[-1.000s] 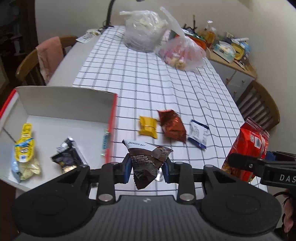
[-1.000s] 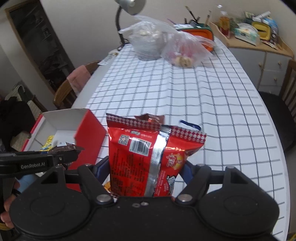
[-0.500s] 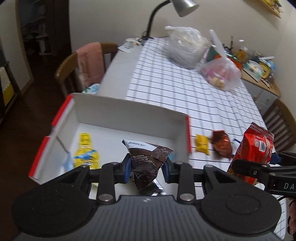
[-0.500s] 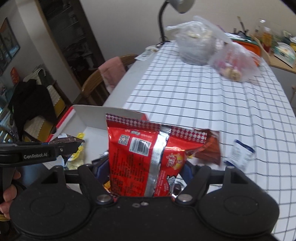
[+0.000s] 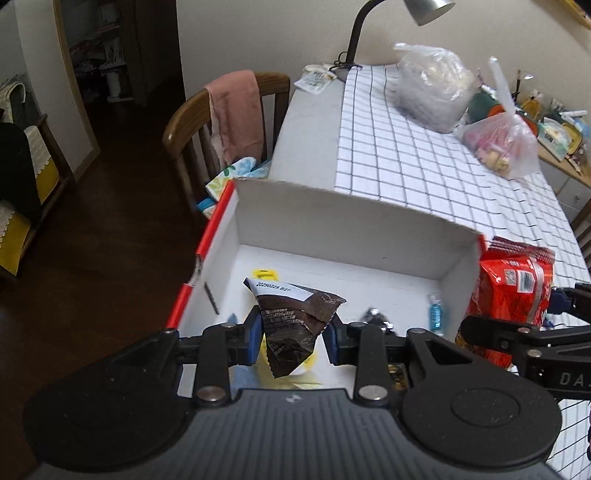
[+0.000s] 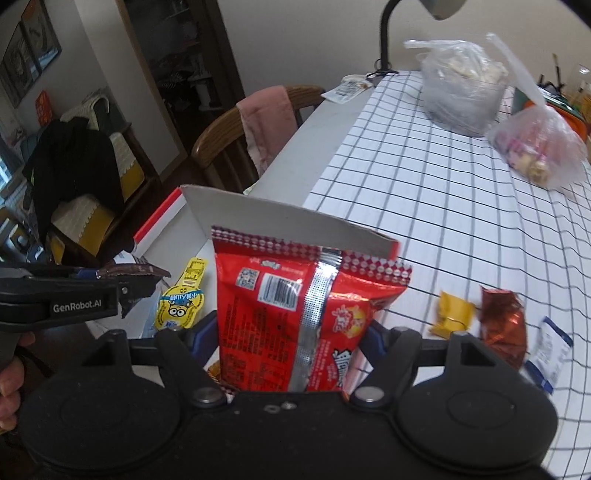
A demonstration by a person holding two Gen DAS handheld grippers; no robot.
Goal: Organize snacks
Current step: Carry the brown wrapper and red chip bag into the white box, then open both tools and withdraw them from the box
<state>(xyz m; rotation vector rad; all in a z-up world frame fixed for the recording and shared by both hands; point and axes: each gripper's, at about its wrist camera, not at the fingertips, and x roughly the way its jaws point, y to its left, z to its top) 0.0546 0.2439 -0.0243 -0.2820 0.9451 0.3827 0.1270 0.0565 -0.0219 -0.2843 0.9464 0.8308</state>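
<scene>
Checked cloth (image 5: 424,162) covers most of your table (image 5: 306,133), and the white box (image 5: 343,221) with red outer sides sits at the table's near end, open on top. Beyond the box, at the far end of the cloth, two clear plastic bags (image 6: 461,81) stand under a lamp (image 5: 424,11). A chair (image 5: 192,122) with a pink towel (image 5: 236,110) stands off the box's far left corner.

Your right gripper (image 6: 291,343) is clamped on the red bag (image 6: 306,314), pads pressing both its sides; the bag stands upright at the box's right wall. Your left gripper (image 5: 291,332) is pinched tight on the brown packet (image 5: 291,325), holding it over the inside of the box, near its front.

Inside the box a yellow packet (image 6: 181,295) lies on the floor toward the left, a small blue item (image 5: 436,314) toward the right, and a dark wrapper (image 5: 376,317) shows near it, partly hidden by your left gripper.

On the cloth right of the box lie three loose snacks in a row: a yellow pack (image 6: 454,314) nearest the box, then a red-brown pack (image 6: 506,325), then a white-and-blue one (image 6: 546,350), blurred.
</scene>
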